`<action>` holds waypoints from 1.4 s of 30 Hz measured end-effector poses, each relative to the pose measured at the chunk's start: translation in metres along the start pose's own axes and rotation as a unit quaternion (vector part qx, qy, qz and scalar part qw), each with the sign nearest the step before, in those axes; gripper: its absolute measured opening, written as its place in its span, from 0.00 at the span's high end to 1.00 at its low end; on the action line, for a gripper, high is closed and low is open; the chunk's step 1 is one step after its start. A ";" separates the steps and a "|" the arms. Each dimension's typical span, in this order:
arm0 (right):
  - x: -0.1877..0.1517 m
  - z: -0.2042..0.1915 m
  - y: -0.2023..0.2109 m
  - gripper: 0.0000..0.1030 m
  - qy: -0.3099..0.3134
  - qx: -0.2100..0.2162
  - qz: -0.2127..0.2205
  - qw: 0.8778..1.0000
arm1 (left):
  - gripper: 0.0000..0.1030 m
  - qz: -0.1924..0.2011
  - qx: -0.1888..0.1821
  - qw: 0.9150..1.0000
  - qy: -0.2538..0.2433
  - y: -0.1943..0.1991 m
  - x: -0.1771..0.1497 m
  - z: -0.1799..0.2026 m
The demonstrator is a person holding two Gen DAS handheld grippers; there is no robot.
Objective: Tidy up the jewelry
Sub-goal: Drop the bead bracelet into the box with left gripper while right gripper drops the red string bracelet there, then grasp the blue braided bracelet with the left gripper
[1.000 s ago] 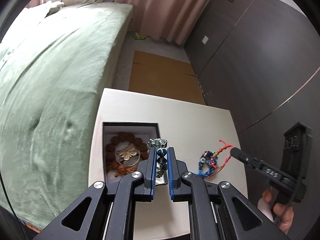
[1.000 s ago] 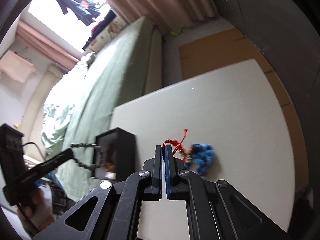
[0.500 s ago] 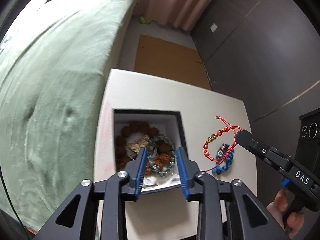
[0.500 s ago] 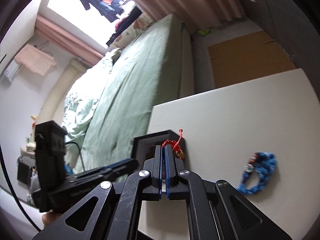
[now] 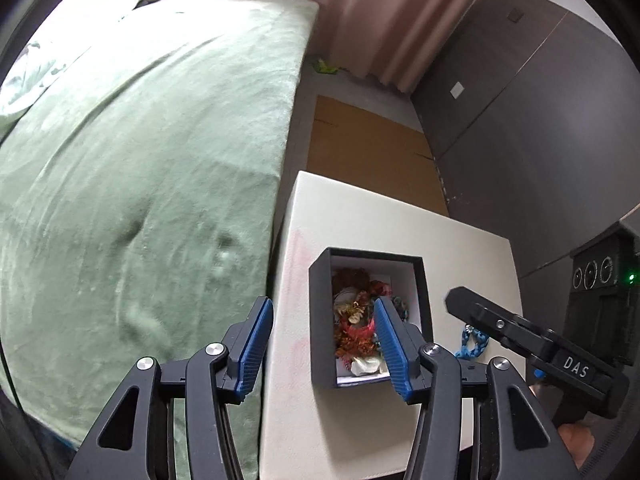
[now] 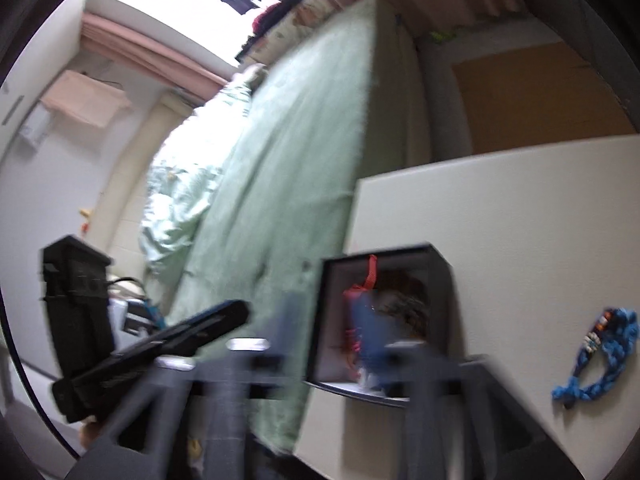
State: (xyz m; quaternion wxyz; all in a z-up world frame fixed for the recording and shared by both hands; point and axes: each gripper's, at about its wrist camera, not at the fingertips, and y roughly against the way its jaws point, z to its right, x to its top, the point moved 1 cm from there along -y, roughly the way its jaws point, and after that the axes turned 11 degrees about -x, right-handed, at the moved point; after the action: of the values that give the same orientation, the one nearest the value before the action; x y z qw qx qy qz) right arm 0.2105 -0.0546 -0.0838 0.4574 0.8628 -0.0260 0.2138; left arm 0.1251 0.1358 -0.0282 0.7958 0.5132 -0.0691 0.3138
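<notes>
we see the black box (image 5: 320, 320) on the tabletop (image 5: 460, 240) holding several pieces. blue bracelet (image 6: 600, 360) lies outside, to its right: left to do. left gripper (image 5: 324, 344) fingers wide apart, empty. right gripper (image 6: 332, 328) blurred; red bracelet (image 6: 362, 284) at the box, grip uncertain.

Green-blanketed bed (image 5: 140, 152) filling the left of the frame, pink curtains (image 5: 360, 12) at top, dark grey wardrobe wall (image 5: 540, 120) on the right, brown cardboard (image 5: 368, 152) on the floor, white bench (image 5: 400, 232) at lower centre
</notes>
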 end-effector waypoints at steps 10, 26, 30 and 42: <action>-0.009 0.058 0.042 0.37 -0.034 -0.053 0.008 0.998 | 0.48 0.005 -0.013 1.000 -0.017 -0.017 -0.021 0.036; -0.026 0.153 0.096 0.37 -0.137 -0.095 0.023 0.986 | 0.48 -0.019 -0.052 0.998 -0.041 -0.071 -0.055 0.120; -0.030 0.165 0.110 0.37 -0.140 -0.106 0.032 0.984 | 0.48 -0.025 -0.051 0.997 -0.045 -0.086 -0.061 0.133; -0.035 0.207 0.131 0.37 -0.181 -0.116 0.046 0.975 | 0.48 -0.076 -0.033 0.992 -0.096 -0.143 -0.069 0.193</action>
State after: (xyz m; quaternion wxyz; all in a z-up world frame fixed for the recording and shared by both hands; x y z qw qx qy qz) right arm 0.2190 -0.3016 -0.0973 0.5320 0.8260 -0.1728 0.0700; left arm 0.1928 -0.0994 -0.0798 0.8233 0.5186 -0.1164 0.1989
